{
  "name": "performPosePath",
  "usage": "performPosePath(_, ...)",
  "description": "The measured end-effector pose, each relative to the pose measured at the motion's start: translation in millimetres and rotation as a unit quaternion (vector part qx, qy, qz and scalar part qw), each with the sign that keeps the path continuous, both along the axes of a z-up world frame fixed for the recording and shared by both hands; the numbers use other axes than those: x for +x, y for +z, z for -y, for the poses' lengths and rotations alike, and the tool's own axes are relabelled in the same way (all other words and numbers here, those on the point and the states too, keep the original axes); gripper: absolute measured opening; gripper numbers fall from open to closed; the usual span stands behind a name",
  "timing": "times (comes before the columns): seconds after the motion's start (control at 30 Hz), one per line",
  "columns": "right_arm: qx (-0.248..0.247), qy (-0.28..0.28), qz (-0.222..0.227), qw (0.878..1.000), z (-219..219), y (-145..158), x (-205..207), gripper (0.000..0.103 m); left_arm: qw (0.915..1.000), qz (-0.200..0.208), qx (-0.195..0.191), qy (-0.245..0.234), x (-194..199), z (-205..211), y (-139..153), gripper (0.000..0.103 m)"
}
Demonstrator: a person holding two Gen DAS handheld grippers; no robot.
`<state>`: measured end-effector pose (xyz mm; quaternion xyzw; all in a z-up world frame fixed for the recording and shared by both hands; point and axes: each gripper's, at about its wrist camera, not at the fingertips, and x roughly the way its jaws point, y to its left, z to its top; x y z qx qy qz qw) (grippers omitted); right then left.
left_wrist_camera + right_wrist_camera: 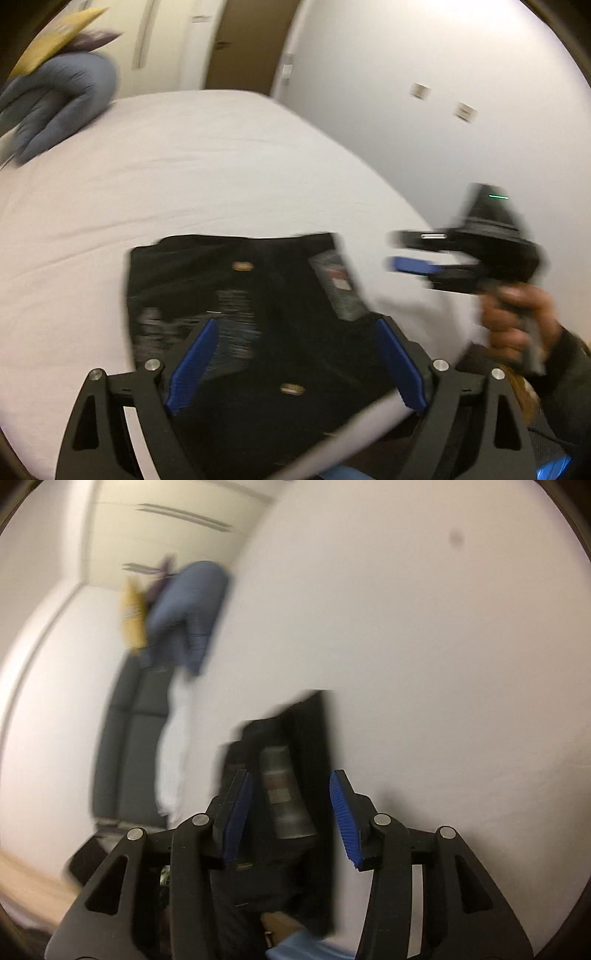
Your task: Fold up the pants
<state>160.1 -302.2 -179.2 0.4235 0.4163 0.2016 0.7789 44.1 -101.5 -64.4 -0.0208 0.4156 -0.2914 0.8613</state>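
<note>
Left gripper: the left gripper (295,363) is nearest the camera in the left wrist view; its two blue pads (192,365) stand wide apart and hold nothing, and they hang above the pants.
Right gripper: the right gripper (291,816) is also spread open and empty. In the left wrist view it shows at the right, beside the garment and not touching it, with the person's hand (513,321) on its handle.
Pants: the black pants (240,295) lie on the bed (184,166), near its front edge. They form a compact, almost rectangular bundle, with a grey label (338,288) and two small brass-coloured buttons or rivets facing up.
Progress: judging from the tidy outline, the folding seems mostly done or perhaps finished. No long leg hangs out from the bundle.
Left to do: maybe one more fold in half, or only some smoothing; the pictures are blurred, so the number of layers cannot be told.
Other things: a blue cushion (55,107) and something yellow (55,37) lie at the far corner of the bed, well apart from the pants.
</note>
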Motion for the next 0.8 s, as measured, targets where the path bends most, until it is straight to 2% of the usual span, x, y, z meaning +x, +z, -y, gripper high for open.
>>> performPosePath(0.07, -0.015, 0.041, 0.016, 0.999, -25.8, 14.1, 1.4, 0.044, 0.9994, -0.032, -0.01, 0.012, 16.5, -12.4, -11.3, 0.071)
performPosePath(0.13, -0.04, 0.077, 0.008, 0.996, -50.7, 9.3, 4.1, 0.043, 0.9983, -0.054, -0.004, 0.019, 19.0, -15.5, -24.6, 0.066)
performPosePath(0.2, -0.062, 0.098, -0.026, 0.993, -66.9, -12.7, 7.1, 0.041, 0.997, -0.076, -0.005, 0.018, 11.4, -15.6, -41.2, 0.061)
performPosePath(0.23, -0.093, 0.102, -0.059, 0.989, -71.5, -31.3, 4.7, 0.039, 0.996, -0.087, -0.003, 0.02, 8.6, -14.2, -48.0, 0.059)
performPosePath(0.27, -0.125, 0.105, -0.074, 0.984, -74.2, -46.9, 0.0, 0.028, 0.995, -0.097, 0.002, 0.022, 9.5, -13.3, -54.6, 0.049)
performPosePath(0.3, -0.123, 0.099, -0.059, 0.986, -72.7, -50.0, -6.2, 0.028, 0.9941, -0.106, 0.006, 0.024, 8.1, -15.1, -60.6, 0.041)
performPosePath(0.37, -0.102, 0.082, -0.051, 0.99, -64.2, -49.3, -15.5, 0.024, 0.9945, -0.103, 0.001, 0.019, 7.6, -17.7, -58.7, 0.041)
performPosePath(0.43, -0.105, 0.074, -0.053, 0.99, -58.4, -47.3, -20.9, 0.022, 0.9954, -0.094, -0.003, 0.018, 14.3, -20.1, -48.4, 0.041)
performPosePath(0.53, -0.1, 0.07, -0.058, 0.991, -50.9, -51.6, -26.3, 0.021, 0.9973, -0.069, 0.001, 0.024, 45.8, -15.3, -32.5, 0.041)
performPosePath(0.63, -0.117, 0.064, -0.064, 0.989, -53.7, -52.7, -24.3, 0.014, 0.9958, -0.075, 0.05, 0.019, 72.4, -5.5, -37.1, 0.041)
performPosePath(0.7, -0.116, 0.061, -0.065, 0.989, -55.4, -53.3, -23.2, 0.014, 0.9906, -0.106, 0.084, 0.015, 80.0, 3.8, -57.2, 0.041)
performPosePath(0.8, -0.118, 0.057, -0.061, 0.99, -62.9, -53.4, -27.0, 0.013, 0.989, -0.085, 0.12, 0.017, 62.9, 8.9, -61.7, 0.042)
